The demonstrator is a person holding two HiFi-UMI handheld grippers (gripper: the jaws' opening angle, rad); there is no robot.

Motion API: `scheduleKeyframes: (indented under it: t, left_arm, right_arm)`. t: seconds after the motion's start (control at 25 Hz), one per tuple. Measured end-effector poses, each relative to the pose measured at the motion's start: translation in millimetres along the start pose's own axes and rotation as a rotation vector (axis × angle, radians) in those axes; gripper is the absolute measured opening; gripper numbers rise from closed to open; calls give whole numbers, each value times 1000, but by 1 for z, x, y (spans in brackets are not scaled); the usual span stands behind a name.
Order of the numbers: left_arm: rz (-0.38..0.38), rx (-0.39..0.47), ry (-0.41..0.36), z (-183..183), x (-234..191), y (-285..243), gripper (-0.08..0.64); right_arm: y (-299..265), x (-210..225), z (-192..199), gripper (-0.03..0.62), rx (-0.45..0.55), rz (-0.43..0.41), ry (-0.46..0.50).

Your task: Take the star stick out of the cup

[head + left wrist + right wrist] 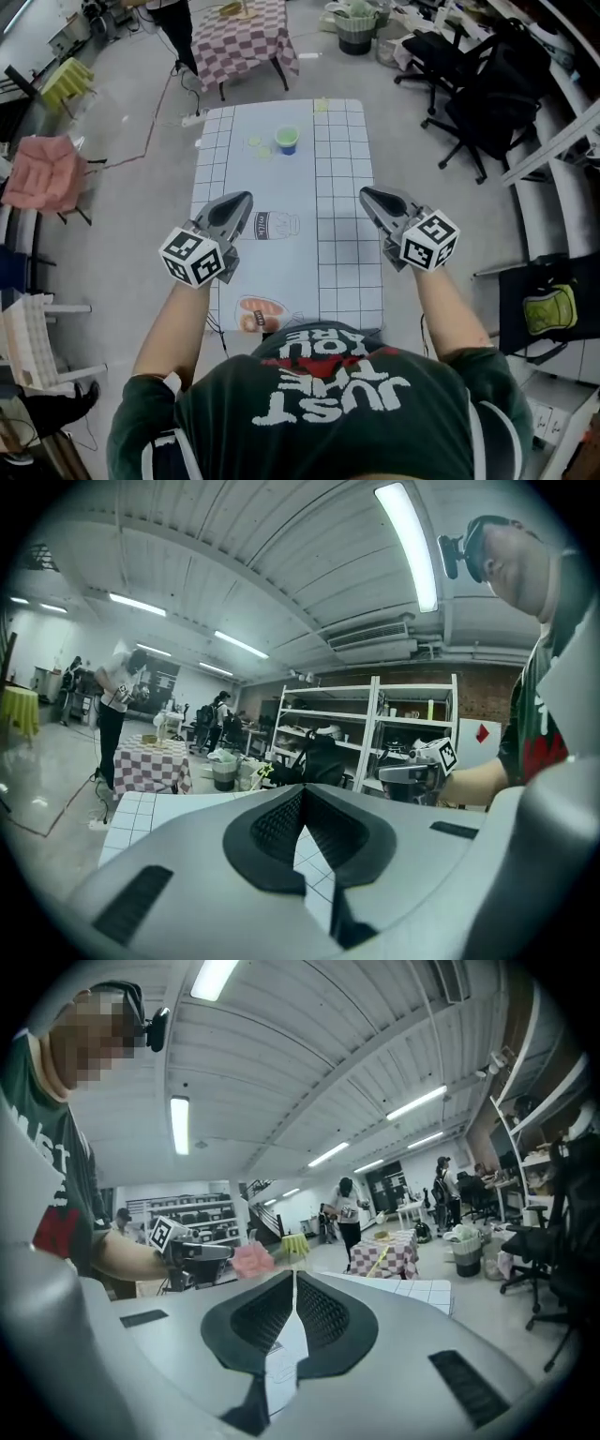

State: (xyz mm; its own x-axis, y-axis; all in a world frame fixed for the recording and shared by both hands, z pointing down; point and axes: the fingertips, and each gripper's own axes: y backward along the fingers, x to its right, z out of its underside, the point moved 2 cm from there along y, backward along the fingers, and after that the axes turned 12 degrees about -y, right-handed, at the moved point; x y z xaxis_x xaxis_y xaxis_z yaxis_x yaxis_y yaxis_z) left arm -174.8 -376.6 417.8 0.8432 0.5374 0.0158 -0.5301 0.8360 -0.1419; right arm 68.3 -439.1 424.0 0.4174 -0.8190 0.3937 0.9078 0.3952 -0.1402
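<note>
Hovering: we hold the left tongs (242, 202) at 9 o'clock and the right tongs (368, 196) at 3 o'clock of the tabletop (347, 281) centre, both above it and touching nothing.
Left tongs state: jaws pressed together along their ribbed pads, with nothing between them.
Right tongs state: jaws likewise closed and empty.
Cup (287, 146): upright at 12 o'clock, toward the far edge, well apart from both tongs.
Star stick (287, 135): we take it to be the green thing in the cup's mouth; its shape is too small to tell.
Reason for posture: flanking the centre leaves either tongs a free line to the cup; we judge the task not yet begun.
Next requirement: one pair of jaws must part before closing on the stick. The cup may tip or lift with it, so the other tongs could steady it.
</note>
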Motion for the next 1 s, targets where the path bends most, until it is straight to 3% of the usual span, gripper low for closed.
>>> scheduleKeyframes:
  t: [0.2,0.4,0.8,1.0]
  left_arm:
    - [62,-50,-50,16,-60,-49,-5]
    - [81,-100,-96,38,-91,-101,-5]
    - [189,-275,-373,87,-114,-217,72]
    - [240,-341,-445,108,-116,-259,74]
  right_arm:
    - [-47,18,5,34,-14,80,-3]
    - [-79,44,11,34,-38,85,7]
    - [-131,110,31,34,-52,74,-24]
    - [-150,135,43,34,-55,67,-53]
